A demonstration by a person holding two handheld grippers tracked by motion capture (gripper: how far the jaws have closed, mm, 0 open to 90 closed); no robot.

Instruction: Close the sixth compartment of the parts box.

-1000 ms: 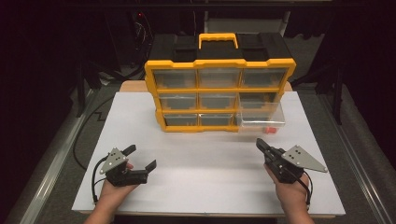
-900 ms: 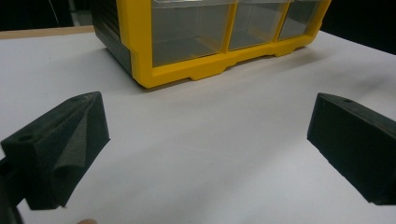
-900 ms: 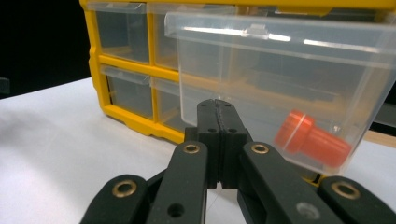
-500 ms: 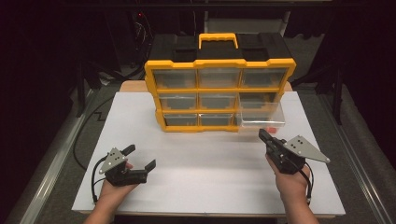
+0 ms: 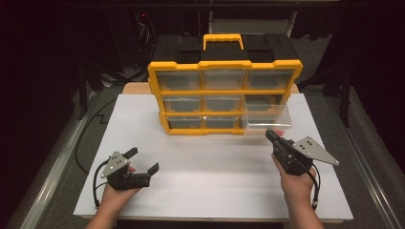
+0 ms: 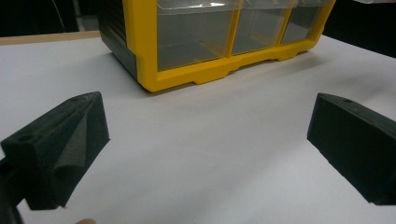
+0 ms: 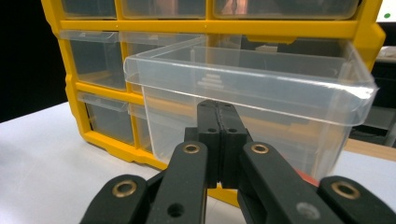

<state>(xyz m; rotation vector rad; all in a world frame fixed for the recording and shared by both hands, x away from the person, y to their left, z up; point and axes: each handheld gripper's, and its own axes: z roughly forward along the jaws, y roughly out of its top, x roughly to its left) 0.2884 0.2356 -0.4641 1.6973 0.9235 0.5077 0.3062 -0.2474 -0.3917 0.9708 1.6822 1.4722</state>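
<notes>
Black right tool [image 5: 270,136], jaws together, at clear drawer [image 5: 266,121].

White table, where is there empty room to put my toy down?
The widest bare patch of the white table lies between the left gripper and the right gripper, in front of the yellow organizer. The strip left of the organizer is free too. It is crowded at the lower right, where the clear drawer sticks out towards the right gripper.

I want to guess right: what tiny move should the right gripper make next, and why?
Probably nudge forward and push. The right gripper is shut, its tips at the front of the clear drawer, which sticks out of the yellow organizer. The left gripper rests open, far off.
</notes>
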